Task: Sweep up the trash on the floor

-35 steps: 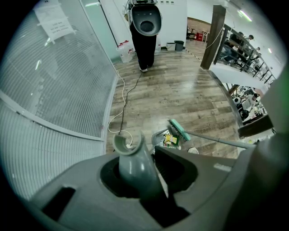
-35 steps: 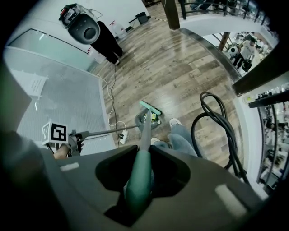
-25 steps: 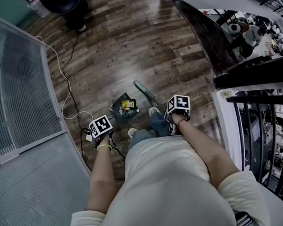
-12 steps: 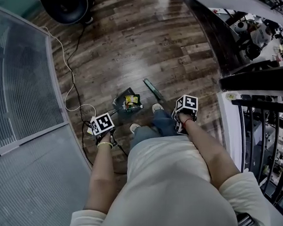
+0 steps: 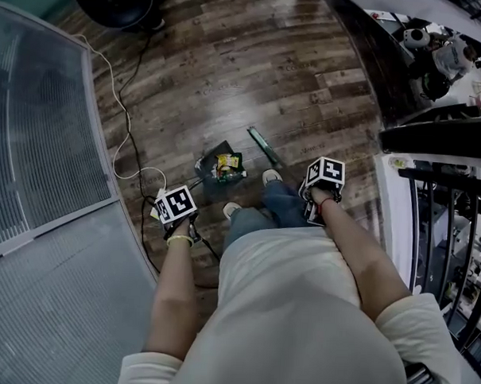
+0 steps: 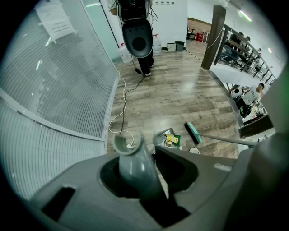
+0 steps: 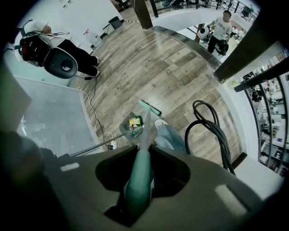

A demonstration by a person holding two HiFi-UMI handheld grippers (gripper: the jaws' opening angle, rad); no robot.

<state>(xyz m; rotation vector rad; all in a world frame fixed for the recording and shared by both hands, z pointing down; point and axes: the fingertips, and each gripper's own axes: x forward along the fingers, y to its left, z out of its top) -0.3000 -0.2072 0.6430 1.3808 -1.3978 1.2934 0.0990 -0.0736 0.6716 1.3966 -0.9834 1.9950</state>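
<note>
Wall notice (image 6: 56, 20): print unreadable. Both arms reach down: left tool (image 6: 140, 173) clamps the grey dustpan handle (image 6: 130, 155), right tool (image 7: 137, 180) the green broom handle (image 7: 141, 164). Trash (image 5: 229, 162) lies inside the dustpan (image 5: 206, 163), broom head (image 5: 264, 145) just beside.

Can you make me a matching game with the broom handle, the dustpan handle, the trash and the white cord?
1. broom handle
2. dustpan handle
3. trash
4. white cord

A. in the dustpan
B. clamped in the left gripper
C. clamped in the right gripper
D. on the floor by the glass wall

Pairs: 1-C, 2-B, 3-A, 4-D
</note>
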